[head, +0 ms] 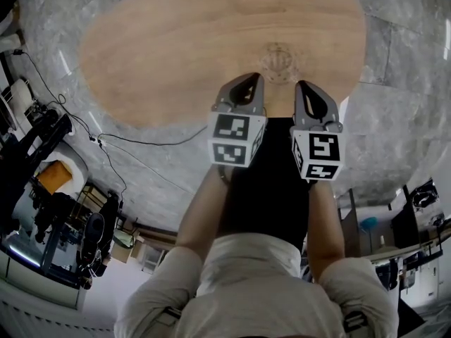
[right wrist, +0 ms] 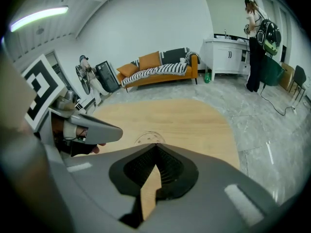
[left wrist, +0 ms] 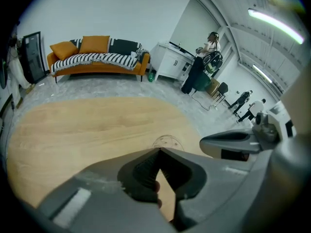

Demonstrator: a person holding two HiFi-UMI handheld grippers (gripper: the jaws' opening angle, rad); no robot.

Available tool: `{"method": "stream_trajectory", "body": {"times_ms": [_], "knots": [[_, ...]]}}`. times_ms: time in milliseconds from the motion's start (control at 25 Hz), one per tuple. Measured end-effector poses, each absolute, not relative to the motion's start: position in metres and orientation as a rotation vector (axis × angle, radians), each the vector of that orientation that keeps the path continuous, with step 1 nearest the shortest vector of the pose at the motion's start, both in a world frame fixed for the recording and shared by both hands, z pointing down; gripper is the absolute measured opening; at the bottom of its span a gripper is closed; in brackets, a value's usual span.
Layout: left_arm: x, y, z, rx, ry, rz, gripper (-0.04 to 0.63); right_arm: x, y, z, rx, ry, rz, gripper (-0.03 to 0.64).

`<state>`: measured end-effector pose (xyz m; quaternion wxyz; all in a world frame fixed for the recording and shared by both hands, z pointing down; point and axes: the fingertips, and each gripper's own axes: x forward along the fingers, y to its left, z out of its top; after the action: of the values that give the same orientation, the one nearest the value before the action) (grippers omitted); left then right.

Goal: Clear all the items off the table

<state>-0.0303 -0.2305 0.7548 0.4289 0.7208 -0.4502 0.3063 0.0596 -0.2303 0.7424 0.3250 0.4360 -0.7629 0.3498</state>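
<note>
Jaws closed on nothing, left gripper [head: 252, 77] and right gripper [head: 304, 85] hover together above the worktop [head: 176, 41], likely poised toward its faint round mark [head: 278, 60].

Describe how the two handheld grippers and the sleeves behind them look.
The left gripper and right gripper are alike: grey plastic two-jaw bodies with black ribbed pads, each carrying a white cube printed with black square markers. The person wears a pale short-sleeved shirt.

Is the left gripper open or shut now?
Shut. The left gripper has its jaw tips together with nothing between them; only the wooden table shows behind.
</note>
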Motion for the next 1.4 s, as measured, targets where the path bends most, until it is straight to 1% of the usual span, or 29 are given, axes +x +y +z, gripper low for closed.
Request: {"method": "stream_trajectory", "body": {"times_ms": [320,440,560,600,1400], "knots": [[-0.03,-0.238,0.777,1.741,-1.125,0.919,0.021,0.064,-0.244,0.757,1.076,-1.978,0.912,0.006],[-0.031,-0.237,0.786,1.698,-1.112,0.95,0.056,0.067,-0.246,0.76,1.071,-1.969,0.921,0.006],[-0.027,-0.235,0.796,1.661,-1.07,0.965,0.118,0.07,-0.247,0.761,1.069,-1.966,0.94,0.006],[-0.026,-0.235,0.799,1.651,-1.061,0.972,0.13,0.071,-0.246,0.761,1.069,-1.966,0.948,0.006],[-0.008,-0.238,0.859,1.535,-0.94,1.101,0.13,0.09,-0.244,0.764,1.107,-1.927,1.041,0.006]]}}
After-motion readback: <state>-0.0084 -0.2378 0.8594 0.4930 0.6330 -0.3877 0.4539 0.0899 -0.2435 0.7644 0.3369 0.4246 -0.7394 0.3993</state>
